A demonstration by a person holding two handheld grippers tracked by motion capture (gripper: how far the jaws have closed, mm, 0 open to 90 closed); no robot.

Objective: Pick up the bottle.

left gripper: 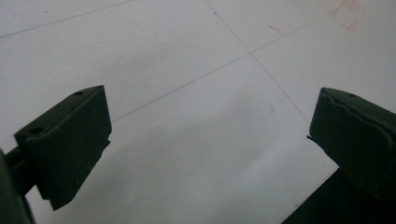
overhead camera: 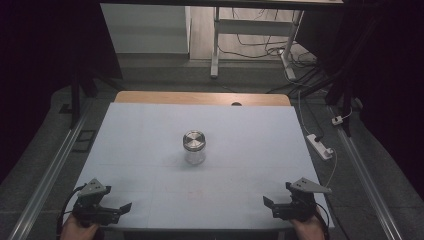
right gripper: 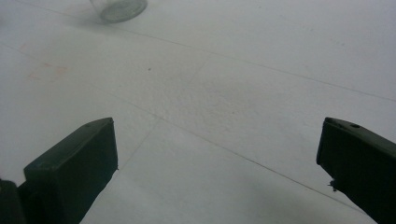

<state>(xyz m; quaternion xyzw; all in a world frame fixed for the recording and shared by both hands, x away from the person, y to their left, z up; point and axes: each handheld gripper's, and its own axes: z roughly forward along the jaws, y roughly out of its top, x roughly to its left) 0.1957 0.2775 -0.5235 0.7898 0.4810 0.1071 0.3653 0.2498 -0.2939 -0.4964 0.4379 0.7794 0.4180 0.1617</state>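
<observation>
In the high view we note a clear glass jar (overhead camera: 194, 147) with a metal screw lid (overhead camera: 194, 139) upright at mid-table (overhead camera: 150, 125), well apart from the left gripper (overhead camera: 116, 210) at the near left corner and the right gripper (overhead camera: 274, 206) at the near right, both with jaws spread and empty. In the left gripper view we see wide-open jaws over bare white surface. In the right gripper view, jaws likewise parted, the jar's base (right gripper: 118, 9) sits far off to the left; we judge it rigid, slippery and breakable, best held around the body while the ridged lid is gripped.

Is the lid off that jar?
No, the jar stands upright mid-table with its metal lid on top.
</observation>
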